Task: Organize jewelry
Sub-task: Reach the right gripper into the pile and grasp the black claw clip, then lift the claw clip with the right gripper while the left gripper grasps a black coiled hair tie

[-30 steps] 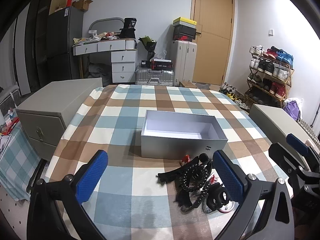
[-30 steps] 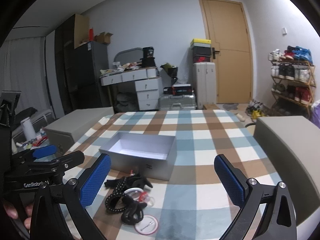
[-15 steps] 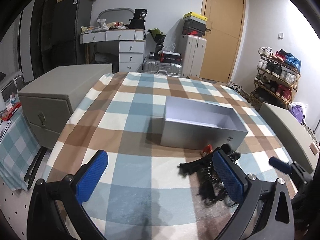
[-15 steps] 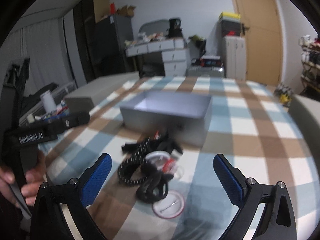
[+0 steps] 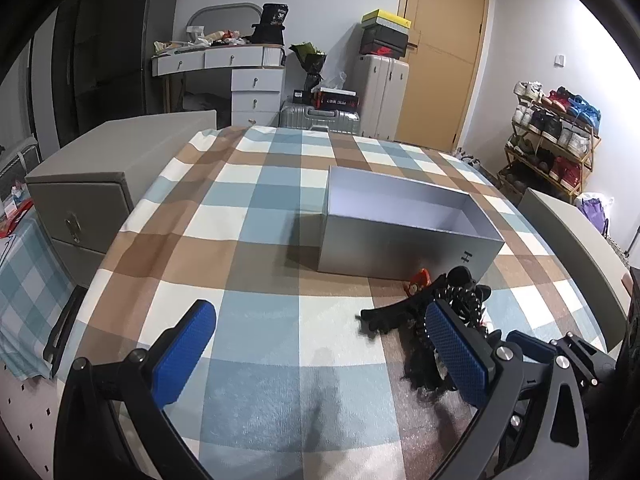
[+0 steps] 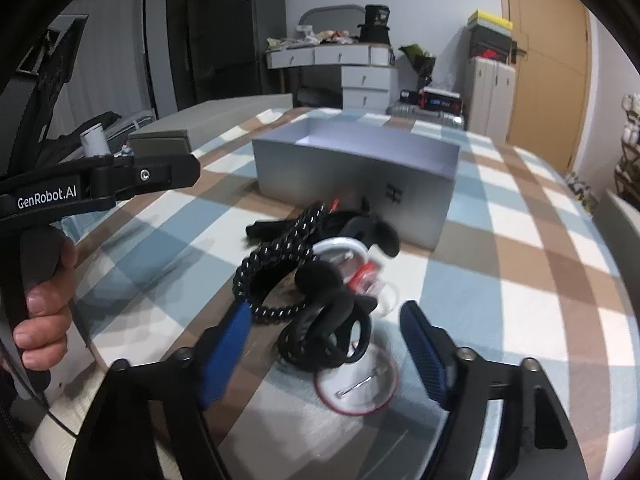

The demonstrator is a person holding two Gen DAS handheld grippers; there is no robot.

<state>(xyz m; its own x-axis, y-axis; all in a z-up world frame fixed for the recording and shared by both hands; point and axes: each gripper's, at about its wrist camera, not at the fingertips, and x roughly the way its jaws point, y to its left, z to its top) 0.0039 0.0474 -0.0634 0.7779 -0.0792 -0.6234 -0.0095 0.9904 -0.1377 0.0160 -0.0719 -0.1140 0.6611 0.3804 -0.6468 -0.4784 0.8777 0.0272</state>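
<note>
Both pairs of jaws stand apart and grip nothing. Those of the left gripper (image 5: 316, 344) are spread wide over bare checked tablecloth (image 5: 248, 208), while those of the right gripper (image 6: 326, 332) have just been closing and now bracket the near end of the jewelry pile (image 6: 320, 268) without pressing on it.

On the cloth, toward the near right part of the table, an open grey box (image 5: 400, 240) sits with nothing visible inside it. The pile lies just in front of the box's near wall, close to its right corner: a black beaded loop (image 6: 276, 264), black hair ties (image 6: 332, 320), a white ring (image 6: 340, 246) and a small red piece (image 5: 418, 280) tangled together. A round pin badge (image 6: 358, 388) lies flat at the pile's nearest edge, partly under the ties. In the right wrist view a hand (image 6: 46, 312) holds the left gripper's handle.
</note>
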